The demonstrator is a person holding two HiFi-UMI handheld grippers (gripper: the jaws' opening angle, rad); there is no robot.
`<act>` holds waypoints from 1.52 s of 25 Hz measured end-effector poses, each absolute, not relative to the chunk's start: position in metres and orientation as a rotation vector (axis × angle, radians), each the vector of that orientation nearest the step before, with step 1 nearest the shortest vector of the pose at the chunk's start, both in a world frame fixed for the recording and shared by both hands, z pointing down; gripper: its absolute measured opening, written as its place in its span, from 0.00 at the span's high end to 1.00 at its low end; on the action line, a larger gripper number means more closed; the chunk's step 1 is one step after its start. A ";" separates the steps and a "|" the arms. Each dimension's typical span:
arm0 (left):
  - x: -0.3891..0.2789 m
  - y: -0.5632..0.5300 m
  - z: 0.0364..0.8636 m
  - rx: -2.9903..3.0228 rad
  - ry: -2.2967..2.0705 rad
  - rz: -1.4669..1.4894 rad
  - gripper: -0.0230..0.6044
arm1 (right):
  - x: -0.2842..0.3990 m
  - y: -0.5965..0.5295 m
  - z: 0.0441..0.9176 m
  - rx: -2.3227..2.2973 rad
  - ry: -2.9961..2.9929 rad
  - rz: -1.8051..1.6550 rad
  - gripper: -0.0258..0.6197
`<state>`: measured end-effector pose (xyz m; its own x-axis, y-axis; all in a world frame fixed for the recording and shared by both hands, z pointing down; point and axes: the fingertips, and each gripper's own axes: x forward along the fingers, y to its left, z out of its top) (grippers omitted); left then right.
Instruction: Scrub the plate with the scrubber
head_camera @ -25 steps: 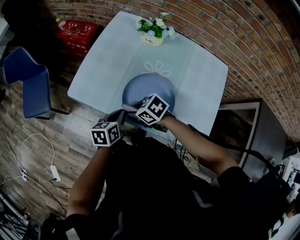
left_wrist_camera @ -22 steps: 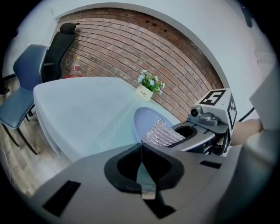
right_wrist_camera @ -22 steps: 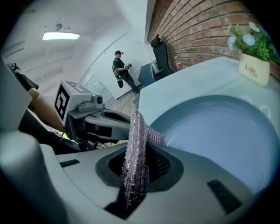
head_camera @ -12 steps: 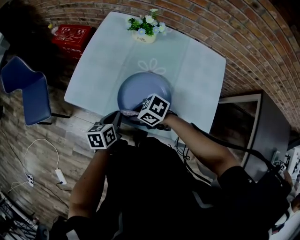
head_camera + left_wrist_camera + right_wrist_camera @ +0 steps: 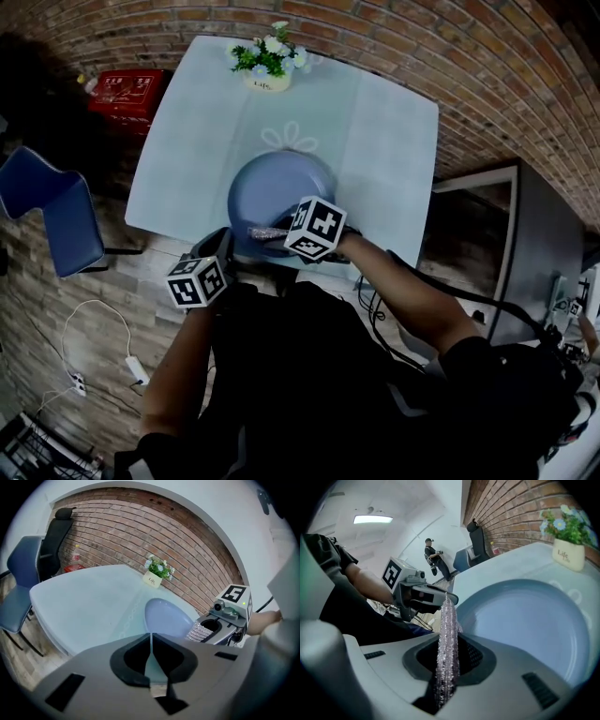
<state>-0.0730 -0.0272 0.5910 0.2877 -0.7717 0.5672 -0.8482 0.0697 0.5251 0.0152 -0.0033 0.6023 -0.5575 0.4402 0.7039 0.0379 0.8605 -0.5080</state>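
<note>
A round blue plate (image 5: 277, 187) lies on the pale table (image 5: 394, 150), near its front edge. My right gripper (image 5: 284, 233) is shut on a sparkly silver-pink scrubber (image 5: 266, 232), held edge-on over the plate's near rim. In the right gripper view the scrubber (image 5: 446, 620) stands up between the jaws beside the plate (image 5: 525, 625). My left gripper (image 5: 225, 248) hovers at the plate's near-left edge, shut with nothing between its fingers. In the left gripper view the plate (image 5: 166, 616) lies ahead and to the right of the left gripper (image 5: 151, 637).
A white pot of flowers (image 5: 265, 58) stands at the table's far edge. A brick wall (image 5: 487, 66) runs behind and right of the table. A blue chair (image 5: 52, 220) stands to the left, a red box (image 5: 127, 94) behind it. Cables lie on the wooden floor (image 5: 103, 328).
The head view has shifted, so the table sits further left in frame. The right gripper and scrubber have slid a little right along the plate's near rim. The left gripper stays shut.
</note>
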 end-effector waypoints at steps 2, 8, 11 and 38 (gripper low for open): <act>-0.072 -0.038 0.586 1.771 -1.450 0.157 0.93 | 0.016 -0.014 0.598 -0.282 -2.146 0.564 0.86; -0.072 -0.055 0.591 1.838 -1.380 0.290 0.93 | 0.035 -0.056 0.582 -0.004 -2.221 0.544 0.86; -0.075 -0.058 0.596 1.856 -1.337 0.324 0.93 | 0.056 -0.075 0.584 0.148 -2.181 0.460 0.86; -0.067 -0.063 0.604 1.832 -1.203 0.429 0.87 | 0.027 -0.013 0.618 0.016 -2.106 0.537 0.86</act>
